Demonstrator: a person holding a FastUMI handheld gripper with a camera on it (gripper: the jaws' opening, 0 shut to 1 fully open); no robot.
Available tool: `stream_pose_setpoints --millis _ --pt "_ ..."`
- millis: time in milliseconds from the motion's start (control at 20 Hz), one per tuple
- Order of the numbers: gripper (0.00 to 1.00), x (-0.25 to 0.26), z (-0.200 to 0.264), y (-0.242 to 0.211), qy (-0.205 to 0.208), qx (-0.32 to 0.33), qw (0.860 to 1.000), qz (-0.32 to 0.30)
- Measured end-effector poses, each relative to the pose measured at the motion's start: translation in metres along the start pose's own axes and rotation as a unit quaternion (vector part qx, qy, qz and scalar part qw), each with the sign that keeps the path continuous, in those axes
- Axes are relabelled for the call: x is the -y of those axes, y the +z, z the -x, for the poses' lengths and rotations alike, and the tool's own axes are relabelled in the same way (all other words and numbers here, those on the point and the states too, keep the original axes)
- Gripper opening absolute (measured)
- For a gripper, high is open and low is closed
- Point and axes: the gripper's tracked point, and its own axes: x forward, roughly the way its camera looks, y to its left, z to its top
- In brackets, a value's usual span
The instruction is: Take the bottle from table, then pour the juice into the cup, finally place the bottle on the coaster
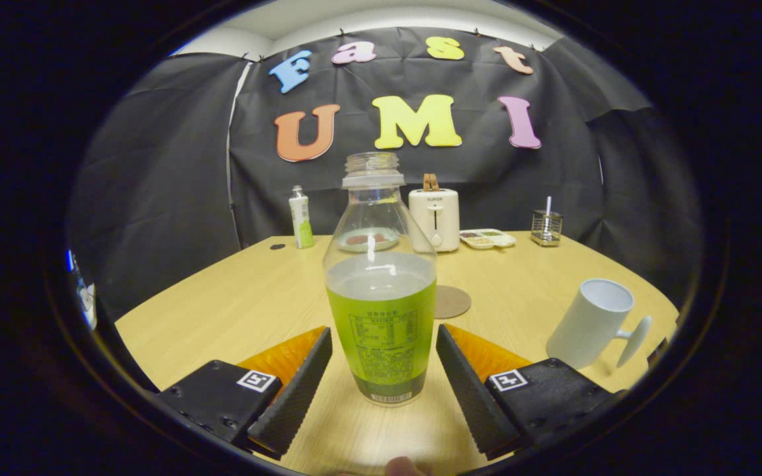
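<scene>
I have the gripper (383,387) spread wide at the bottom centre, its jaws flanking the bottle (381,291) without touching it, so I judge the grasp is lined up but not closed. The bottle stands upright and uncapped at centre frame, juice partway up. Coaster (451,301) lies just behind it; the cup (591,323) sits lower right, within pouring reach.

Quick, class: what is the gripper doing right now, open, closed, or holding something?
Gripper: open, holding nothing; the uncapped juice bottle stands on the table between its fingers, touched by neither.
</scene>
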Motion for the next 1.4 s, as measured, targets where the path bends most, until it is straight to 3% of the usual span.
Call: stream_pose_setpoints --millis 100,300,600,900,1150,1400 --pt "0.99 0.000 -0.005 -0.004 0.006 -0.018 1.000 -0.010" --pt "0.85 0.000 -0.003 -0.003 0.019 -0.021 0.999 -0.022" --pt "0.81 0.005 0.005 0.008 0.079 -0.022 0.990 -0.116" --pt "0.81 0.030 0.016 0.029 0.104 0.005 0.977 -0.187" --pt "0.81 0.034 0.022 0.038 0.161 0.010 0.952 -0.260" --pt "0.80 0.028 0.023 0.049 0.228 -0.004 0.904 -0.362"
